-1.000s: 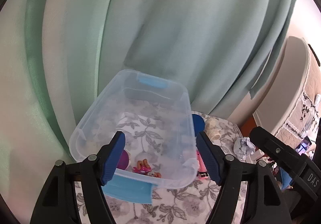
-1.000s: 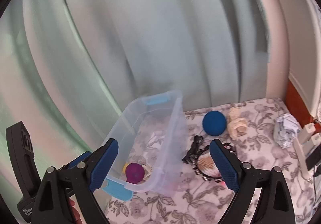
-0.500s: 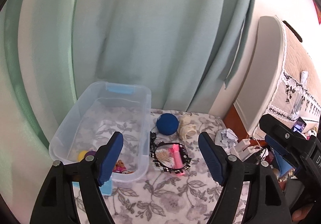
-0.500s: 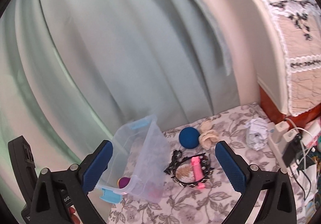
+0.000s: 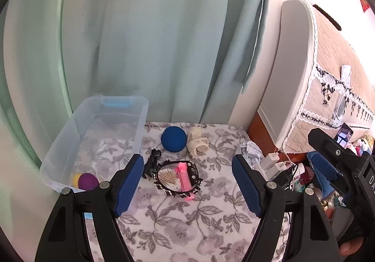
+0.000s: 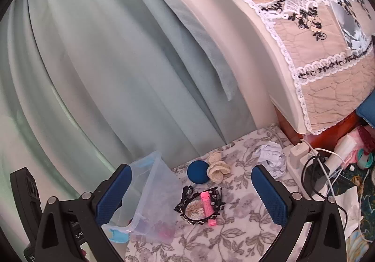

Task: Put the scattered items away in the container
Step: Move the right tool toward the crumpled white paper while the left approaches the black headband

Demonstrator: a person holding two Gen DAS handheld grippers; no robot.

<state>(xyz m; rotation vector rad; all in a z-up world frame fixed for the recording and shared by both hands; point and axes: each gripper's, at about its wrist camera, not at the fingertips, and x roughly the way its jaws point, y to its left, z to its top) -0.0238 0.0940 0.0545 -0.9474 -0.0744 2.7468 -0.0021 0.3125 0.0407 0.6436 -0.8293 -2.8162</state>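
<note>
A clear plastic bin (image 5: 70, 126) with blue latches stands at the left on the floral cloth; a purple ball (image 5: 88, 181) and a yellow ball lie inside. It also shows in the right wrist view (image 6: 150, 182). To its right lie a black-framed oval mirror (image 5: 178, 178) with a pink comb (image 5: 182, 176) on it, a blue ball (image 5: 174, 138), a cream lace roll (image 5: 198, 144) and crumpled paper (image 5: 248, 150). My left gripper (image 5: 187, 184) is open and empty, held above the mirror. My right gripper (image 6: 189, 194) is open and empty, also above the mirror (image 6: 199, 205).
A green curtain (image 5: 152, 39) hangs behind the cloth. A padded headboard (image 6: 316, 39) stands at the right. A power strip with chargers and cables (image 6: 304, 168) lies at the cloth's right edge, with clutter beyond it.
Both grippers have pulled back and swung right from the bin; the mirror, ball, lace and paper have come into fuller view. Both stay open and empty.
</note>
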